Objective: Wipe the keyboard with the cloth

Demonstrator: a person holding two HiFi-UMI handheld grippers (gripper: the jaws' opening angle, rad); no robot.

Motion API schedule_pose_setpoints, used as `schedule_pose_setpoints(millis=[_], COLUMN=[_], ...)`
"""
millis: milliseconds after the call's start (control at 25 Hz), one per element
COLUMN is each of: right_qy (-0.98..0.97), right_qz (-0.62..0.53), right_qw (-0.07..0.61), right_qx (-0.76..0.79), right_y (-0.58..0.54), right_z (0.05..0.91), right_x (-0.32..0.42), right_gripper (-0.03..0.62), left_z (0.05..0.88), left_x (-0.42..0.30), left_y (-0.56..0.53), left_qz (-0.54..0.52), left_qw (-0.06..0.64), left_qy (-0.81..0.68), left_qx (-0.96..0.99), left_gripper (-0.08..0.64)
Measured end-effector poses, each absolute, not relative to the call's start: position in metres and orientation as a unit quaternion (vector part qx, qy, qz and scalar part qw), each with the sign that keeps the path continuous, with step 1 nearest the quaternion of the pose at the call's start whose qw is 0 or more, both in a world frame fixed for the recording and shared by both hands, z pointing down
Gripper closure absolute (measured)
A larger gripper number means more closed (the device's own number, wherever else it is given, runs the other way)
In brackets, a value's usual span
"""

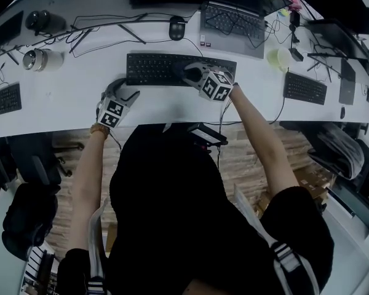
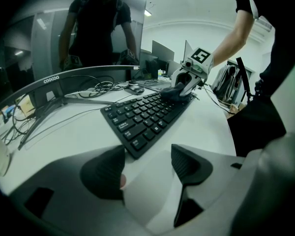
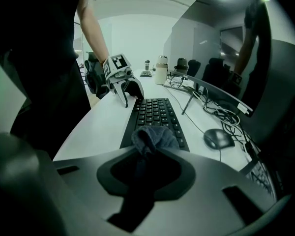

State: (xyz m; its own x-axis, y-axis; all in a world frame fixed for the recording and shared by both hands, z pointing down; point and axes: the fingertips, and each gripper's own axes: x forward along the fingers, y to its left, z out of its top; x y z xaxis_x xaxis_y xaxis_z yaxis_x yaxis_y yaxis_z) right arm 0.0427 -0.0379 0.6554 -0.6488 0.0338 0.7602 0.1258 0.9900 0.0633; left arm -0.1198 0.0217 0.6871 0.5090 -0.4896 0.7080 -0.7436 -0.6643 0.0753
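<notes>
black plastic keyboard [image 1: 154,69]: matt. dark grey cloth [image 3: 155,137]: soft, nappy weave. white desk top [image 1: 55,106]: smooth, slight sheen. wood plank floor [image 1: 240,168], centre frame: matt.

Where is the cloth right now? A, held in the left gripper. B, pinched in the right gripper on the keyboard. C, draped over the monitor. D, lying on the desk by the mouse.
B: the right gripper is shut on the cloth, which touches the keyboard; the left gripper is open and empty.

Three flat black plastic keyboards [image 1: 154,69]: one under the right claw [image 1: 192,74], one well to each side. One dark crumpled cloth [image 3: 155,137]. One black oval mouse [image 1: 177,27] beyond.
</notes>
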Motion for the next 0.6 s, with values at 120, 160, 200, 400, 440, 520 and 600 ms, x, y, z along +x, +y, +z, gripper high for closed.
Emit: schedule_pose_setpoints(millis=[120, 160, 200, 400, 440, 520, 600], right_qy=[-0.906, -0.907, -0.907, -0.906, -0.905, -0.905, -0.905], right_qz=[-0.057, -0.058, -0.058, -0.056, -0.056, -0.058, -0.059], right_qw=[0.417, 0.416, 0.415, 0.417, 0.418, 0.419, 0.420], right_qx=[-0.042, -0.041, -0.041, -0.047, -0.047, -0.044, -0.043], right_y=[-0.036, -0.036, -0.036, -0.035, -0.035, -0.035, -0.035], right_z=[0.655, 0.655, 0.655, 0.655, 0.655, 0.655, 0.655], right_x=[0.042, 0.039, 0.036, 0.025, 0.025, 0.025, 0.024], right_gripper=[0.535, 0.535, 0.535, 0.535, 0.535, 0.535, 0.535], left_z=[0.687, 0.687, 0.687, 0.687, 0.688, 0.689, 0.689], left_x=[-0.120, -0.120, -0.120, -0.120, -0.120, -0.120, -0.120], left_y=[0.022, 0.023, 0.022, 0.023, 0.023, 0.022, 0.022], left_qz=[0.337, 0.337, 0.337, 0.336, 0.335, 0.335, 0.335], left_qw=[0.187, 0.187, 0.187, 0.187, 0.185, 0.180, 0.180], left_qy=[-0.364, -0.365, -0.365, -0.365, -0.365, -0.366, -0.364], left_qx=[0.848, 0.848, 0.847, 0.848, 0.849, 0.850, 0.850], left_gripper=[0.259, 0.259, 0.259, 0.259, 0.259, 0.259, 0.259])
